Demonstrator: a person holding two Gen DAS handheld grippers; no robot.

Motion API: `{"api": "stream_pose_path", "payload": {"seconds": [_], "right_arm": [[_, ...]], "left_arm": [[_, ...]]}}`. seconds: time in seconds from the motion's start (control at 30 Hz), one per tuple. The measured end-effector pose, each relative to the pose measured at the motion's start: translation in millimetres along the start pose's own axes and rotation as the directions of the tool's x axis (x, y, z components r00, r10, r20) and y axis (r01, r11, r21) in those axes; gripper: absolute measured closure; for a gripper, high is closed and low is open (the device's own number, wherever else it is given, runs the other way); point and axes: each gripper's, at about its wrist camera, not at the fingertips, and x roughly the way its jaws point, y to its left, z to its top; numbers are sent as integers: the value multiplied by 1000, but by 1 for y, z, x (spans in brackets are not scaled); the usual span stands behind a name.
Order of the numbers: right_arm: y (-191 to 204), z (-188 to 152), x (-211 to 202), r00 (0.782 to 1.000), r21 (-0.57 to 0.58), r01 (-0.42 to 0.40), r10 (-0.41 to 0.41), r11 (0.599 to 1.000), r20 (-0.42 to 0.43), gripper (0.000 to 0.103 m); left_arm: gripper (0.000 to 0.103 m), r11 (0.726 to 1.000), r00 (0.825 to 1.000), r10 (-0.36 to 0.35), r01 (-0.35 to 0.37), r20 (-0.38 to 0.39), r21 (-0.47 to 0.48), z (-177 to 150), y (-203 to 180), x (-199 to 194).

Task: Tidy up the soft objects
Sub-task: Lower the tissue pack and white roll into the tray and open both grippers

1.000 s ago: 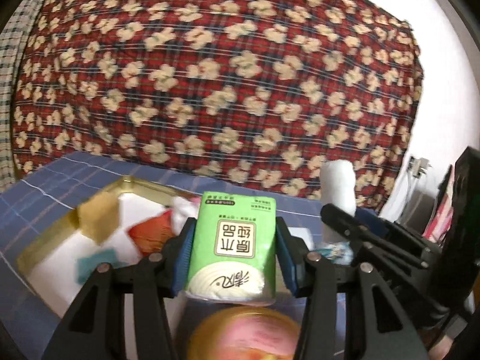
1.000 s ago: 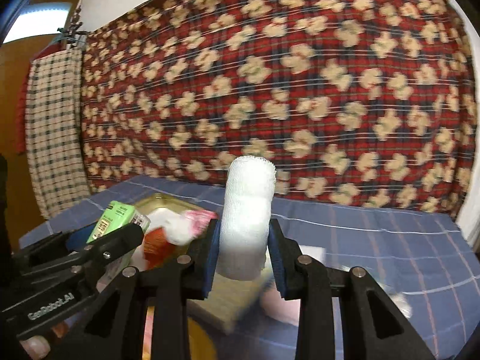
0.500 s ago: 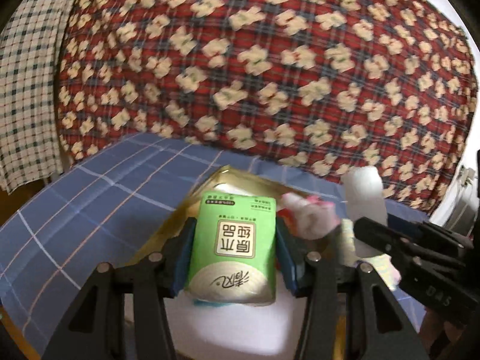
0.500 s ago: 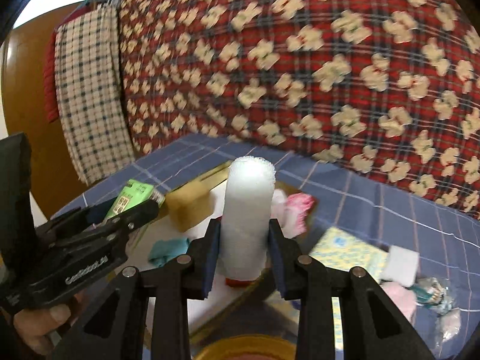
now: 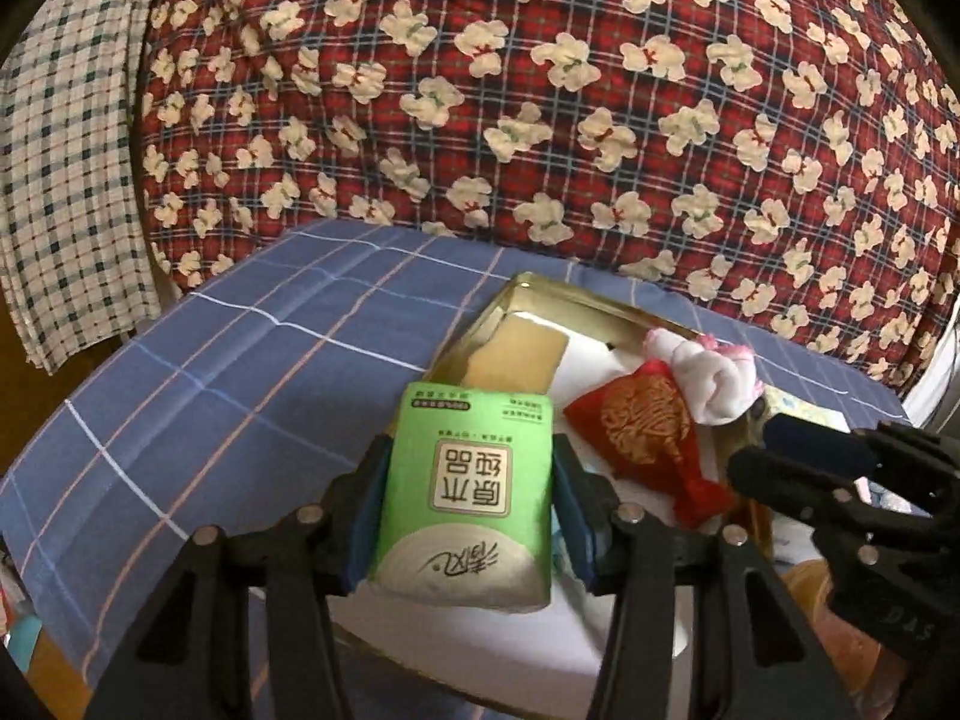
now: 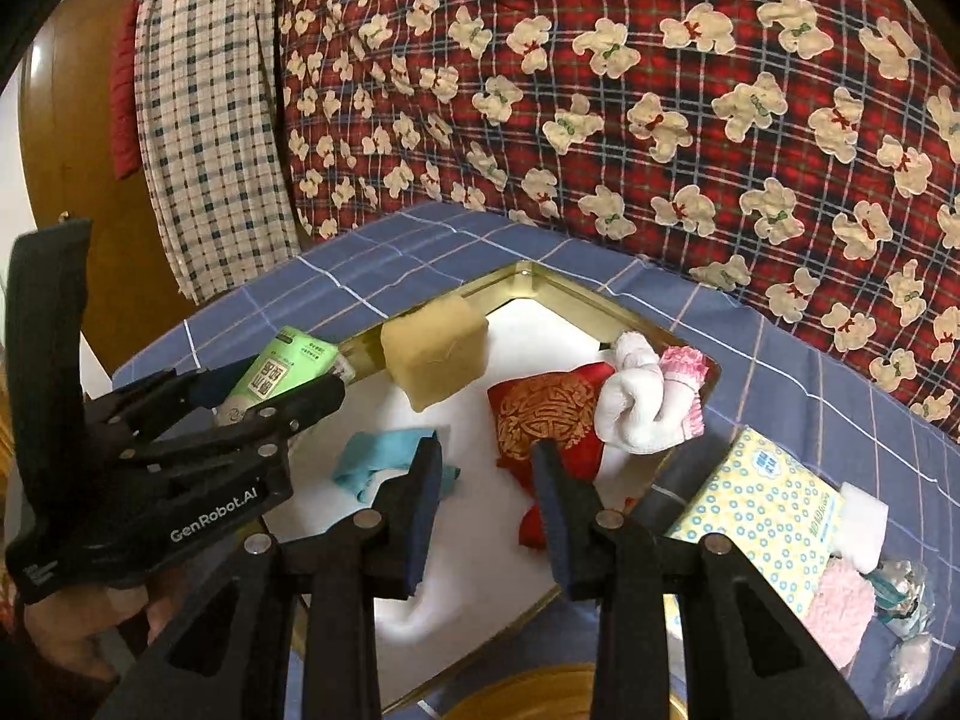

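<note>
green tissue pack [image 5: 462, 492] sits between the pads of the left hand-held gripper [image 5: 471, 450]. its jaws have just been easing open. pads look to us like they touch both long sides of the pack, so we read it as a light pinch, not a release yet.

pack hangs over the near-left rim of the gold tray [image 5: 576, 294], tilted. its long axis runs along the fingers, away from the camera, printed face up. the bare white tray floor lies just ahead and to the right of it.

right hand-held gripper [image 6: 486, 450] is spread a little with nothing between the pads. it hovers over the middle of the tray, near the teal cloth [image 6: 378, 456] and the red pouch [image 6: 540, 414].

already in the tray: yellow sponge [image 6: 435, 360] at the far-left wall, white rolled sock [image 6: 630, 408] at the right rim. patterned tissue box [image 6: 762, 510] lies outside on the blue check cloth [image 5: 240, 372].

our read: left hand owns this move. nudge forward so the pack clears the rim, then let go. the two hand-held grippers are close, so mind the right one.
</note>
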Motion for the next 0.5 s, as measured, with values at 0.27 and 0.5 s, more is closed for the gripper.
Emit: {"api": "stream_pose_path", "payload": {"seconds": [0.27, 0.5], "right_arm": [[-24, -15, -34, 996, 52, 39, -43, 998, 84, 51], [-79, -55, -73, 980, 139, 154, -169, 978, 104, 50]], "left_arm": [[15, 999, 998, -41, 41, 52, -3, 2, -10, -19], [13, 992, 990, -122, 120, 65, 27, -3, -45, -29]]}}
